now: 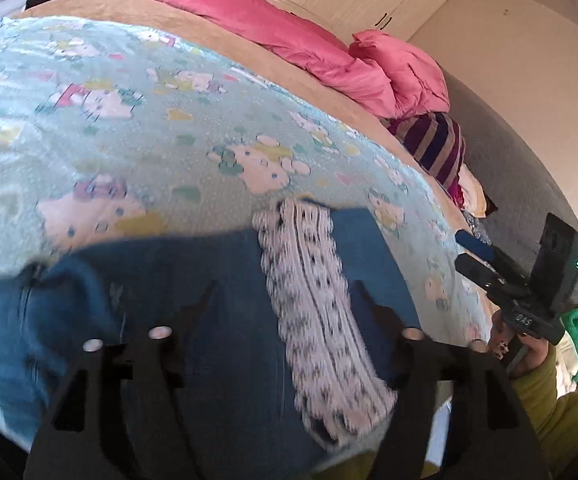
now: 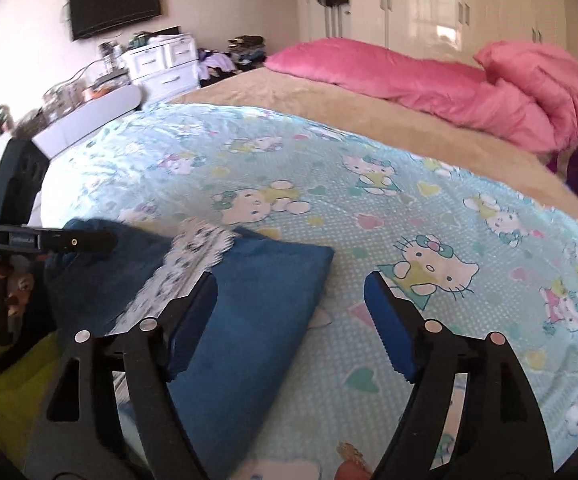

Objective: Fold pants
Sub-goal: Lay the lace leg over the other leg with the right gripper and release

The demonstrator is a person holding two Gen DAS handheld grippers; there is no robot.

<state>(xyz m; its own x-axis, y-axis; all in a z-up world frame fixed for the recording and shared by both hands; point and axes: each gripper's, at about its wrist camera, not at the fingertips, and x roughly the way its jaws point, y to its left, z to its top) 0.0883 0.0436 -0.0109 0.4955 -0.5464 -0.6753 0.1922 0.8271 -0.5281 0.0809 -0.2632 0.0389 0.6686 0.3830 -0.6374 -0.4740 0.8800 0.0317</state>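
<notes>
The blue pants (image 2: pixel 249 312) are lying folded on the Hello Kitty sheet (image 2: pixel 369 184), at the sheet's near edge, with a white patterned side stripe (image 2: pixel 181 276) running along their length. In the left wrist view the pants (image 1: pixel 193 320) are filling the lower frame and are blurred; the stripe (image 1: pixel 313 304) is crossing them from their far edge toward the camera. The left gripper (image 1: pixel 285 292) is hanging over the pants with its two fingers standing wide apart, one on either side of the stripe; whether the tips are touching the cloth cannot be told through the blur. In the right wrist view the right gripper (image 2: pixel 289 308) is also standing with its tongs parted: its one blue-padded finger (image 2: pixel 193 320) is sitting over the pants' right part, and the other is sitting over bare sheet just beside the pants' right edge. Nothing is being pinched between them. The right gripper (image 1: pixel 489 260) is also showing at the right of the left wrist view, off the sheet's right edge. The left gripper (image 2: pixel 89 242) is showing from the side above the pants' left end. Beyond the sheet, a tan blanket (image 2: pixel 329 92) is covering the bed, and a pink duvet (image 2: pixel 449 80) is lying bunched along the blanket's far side.
</notes>
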